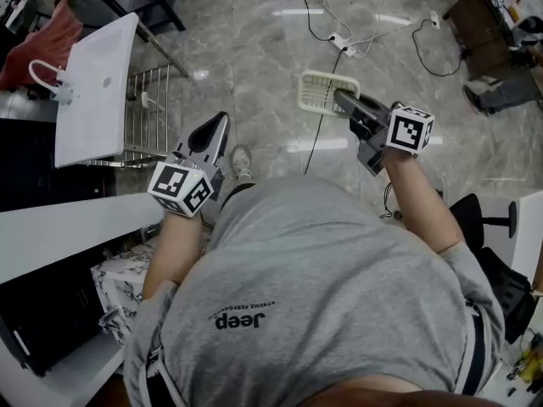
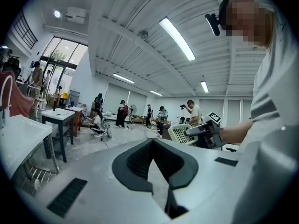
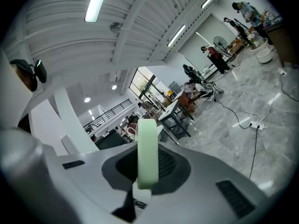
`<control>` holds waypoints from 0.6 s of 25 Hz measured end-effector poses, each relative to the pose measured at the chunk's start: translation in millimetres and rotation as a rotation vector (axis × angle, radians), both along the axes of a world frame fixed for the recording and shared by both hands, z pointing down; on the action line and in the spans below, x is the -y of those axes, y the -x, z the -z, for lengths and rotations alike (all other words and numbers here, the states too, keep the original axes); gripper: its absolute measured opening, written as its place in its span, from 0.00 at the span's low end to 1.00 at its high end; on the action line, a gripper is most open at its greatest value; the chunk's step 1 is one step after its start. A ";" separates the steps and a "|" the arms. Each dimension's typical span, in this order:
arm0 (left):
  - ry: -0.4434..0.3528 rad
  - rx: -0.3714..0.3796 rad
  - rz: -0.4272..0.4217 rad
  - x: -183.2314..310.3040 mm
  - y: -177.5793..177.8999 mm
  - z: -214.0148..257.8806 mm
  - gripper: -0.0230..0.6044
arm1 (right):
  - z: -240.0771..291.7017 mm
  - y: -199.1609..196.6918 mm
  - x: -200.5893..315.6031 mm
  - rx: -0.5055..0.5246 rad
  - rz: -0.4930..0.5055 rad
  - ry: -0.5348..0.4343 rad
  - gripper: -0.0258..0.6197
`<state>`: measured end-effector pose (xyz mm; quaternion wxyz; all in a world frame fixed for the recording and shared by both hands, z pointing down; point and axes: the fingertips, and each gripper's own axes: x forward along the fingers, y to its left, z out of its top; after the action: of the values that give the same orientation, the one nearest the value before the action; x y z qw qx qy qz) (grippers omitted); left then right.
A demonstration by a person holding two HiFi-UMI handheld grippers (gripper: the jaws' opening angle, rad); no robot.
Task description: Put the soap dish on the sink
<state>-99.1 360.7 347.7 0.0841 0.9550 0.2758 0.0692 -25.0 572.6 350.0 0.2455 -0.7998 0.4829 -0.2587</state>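
Glossy grey marble-look floor (image 1: 254,41), busy white-ceilinged workshop, white sink (image 1: 85,117) on steel rack (image 1: 148,117) at ten o'clock, power strip (image 1: 344,42) at one, right gripper (image 1: 341,100) clamped on pale green slatted soap dish (image 1: 322,90) above floor at twelve, left gripper (image 1: 221,121) closed, nothing in it, "Jeep" on grey T-shirt (image 1: 240,319).

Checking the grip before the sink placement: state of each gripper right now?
Left gripper: closed, nothing between the jaws.
Right gripper: closed on the pale green soap dish, held by its edge.
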 end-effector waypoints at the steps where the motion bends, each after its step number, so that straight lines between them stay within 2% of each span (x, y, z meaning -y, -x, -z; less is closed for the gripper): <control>1: 0.006 0.003 -0.005 9.3 -11.5 -4.3 0.06 | -1.9 -11.1 9.8 0.000 -0.002 0.000 0.16; 4: 0.007 0.000 -0.032 45.9 -54.0 -16.1 0.06 | -7.6 -51.4 46.9 0.000 -0.017 0.004 0.16; 8: -0.016 -0.020 -0.070 111.1 -131.8 -22.3 0.06 | -4.4 -120.4 112.1 -0.013 -0.034 -0.006 0.16; 11: -0.018 -0.013 -0.105 156.1 -193.4 -13.2 0.06 | 4.3 -175.7 156.8 0.002 -0.060 -0.018 0.16; 15: -0.024 -0.030 -0.132 212.6 -258.2 6.0 0.06 | 15.5 -234.8 207.5 0.010 -0.090 -0.024 0.16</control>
<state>159.1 148.0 341.7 0.0635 0.9367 0.3385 0.0635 209.9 365.1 334.5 0.2689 -0.8165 0.4481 -0.2456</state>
